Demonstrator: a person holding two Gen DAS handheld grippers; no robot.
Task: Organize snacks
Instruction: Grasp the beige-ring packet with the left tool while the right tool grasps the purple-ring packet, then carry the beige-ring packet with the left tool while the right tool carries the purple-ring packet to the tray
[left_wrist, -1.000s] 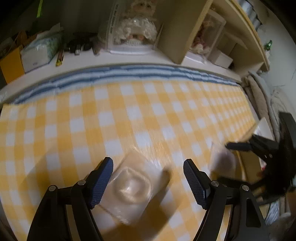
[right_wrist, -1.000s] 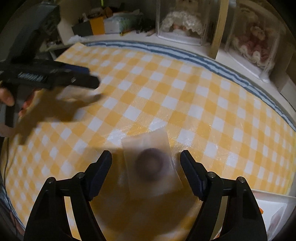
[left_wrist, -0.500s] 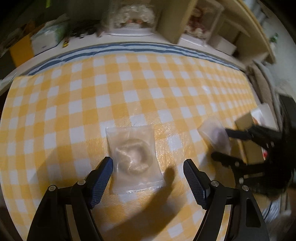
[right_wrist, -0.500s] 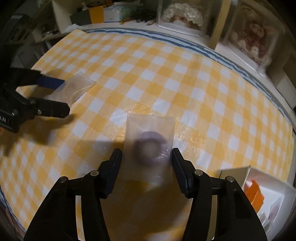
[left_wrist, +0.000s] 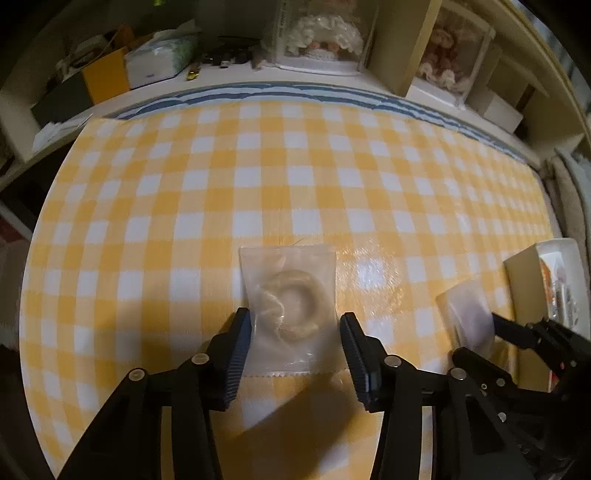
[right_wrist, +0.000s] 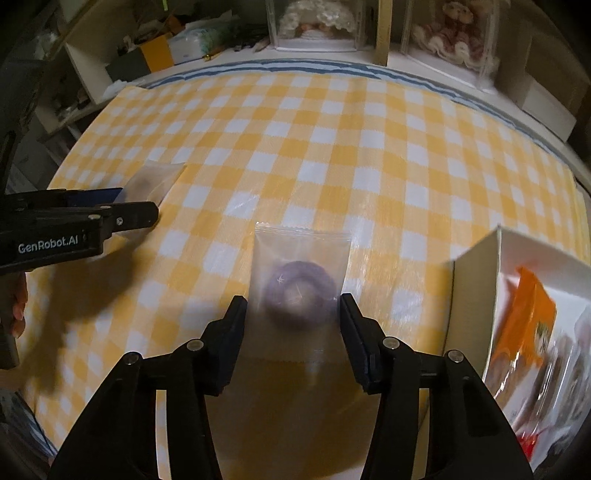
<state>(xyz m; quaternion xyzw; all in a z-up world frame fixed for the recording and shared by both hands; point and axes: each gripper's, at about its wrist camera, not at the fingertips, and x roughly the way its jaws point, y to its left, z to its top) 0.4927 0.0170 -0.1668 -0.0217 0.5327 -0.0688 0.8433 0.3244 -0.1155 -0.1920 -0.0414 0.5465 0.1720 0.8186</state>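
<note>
- Snacks in clear packets are what you are handling: a pale ring snack packet lies on the yellow checked tablecloth, and a purple ring snack packet lies to its right, next to the white box.
- Your left gripper has just been closing; its pads now touch both side edges of the pale packet, so it grips that packet.
- Your right gripper has just been closing too; its pads sit against both sides of the purple packet, gripping it.
- Both packets look flat on the cloth; whether either is lifted cannot be told.
- At the near right, the white box holds an orange packet and other wrapped snacks.
- Far off, display cases with dolls stand on the shelf behind the table.
</note>
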